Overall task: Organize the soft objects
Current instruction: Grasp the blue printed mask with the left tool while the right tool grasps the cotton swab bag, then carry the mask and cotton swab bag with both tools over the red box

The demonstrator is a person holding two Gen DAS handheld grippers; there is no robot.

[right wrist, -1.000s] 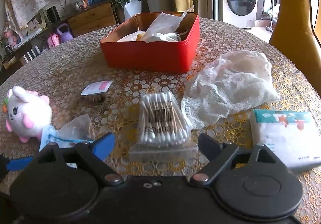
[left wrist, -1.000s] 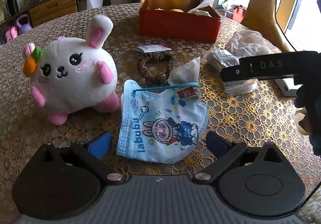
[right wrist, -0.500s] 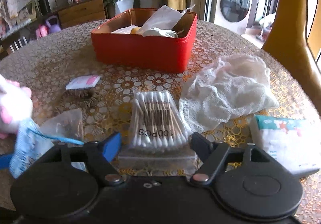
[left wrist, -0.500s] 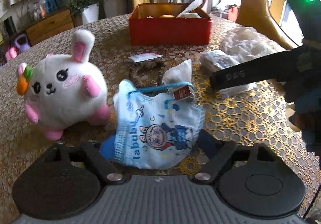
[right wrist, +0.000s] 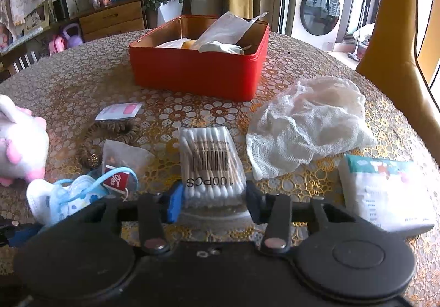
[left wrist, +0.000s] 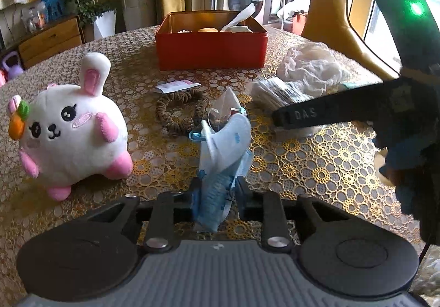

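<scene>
- The left gripper (left wrist: 216, 191) has its jaws pressed in on the blue face mask (left wrist: 224, 153), pinching its lower part; the mask stands crumpled and upright between them, its top edge rising ahead of the jaws.
- Just beyond the mask, ahead of the left jaws, lie a clear tea-bag packet (left wrist: 227, 103) and a brown scrunchie (left wrist: 181, 111), with a small pink-and-white sachet (left wrist: 176, 86) a little farther on.
- Off to the left of the left jaws sits the white bunny plush (left wrist: 68, 125) on the gold-patterned tabletop (left wrist: 316, 164), apart from the mask.
- Far ahead of the left jaws stands the red box (left wrist: 210, 49), open, with pale things lying inside it.
- The right gripper (right wrist: 213, 203) has its jaws closed against the two sides of the cotton swab pack (right wrist: 210, 161), which reads "100PCS" and lies flat on the tabletop, stretching forward from the jaws.
- To the right of the right jaws and a little ahead lies a crumpled white gauze cloth (right wrist: 308, 125); nearer, just to the right, is a tissue pack (right wrist: 385, 191).
- To the left of the right jaws the mask shows again with its blue ear loop, near the tea-bag packet's red tag.
- In the left wrist view the right gripper's black body reaches in from the right, over the swab pack.
</scene>
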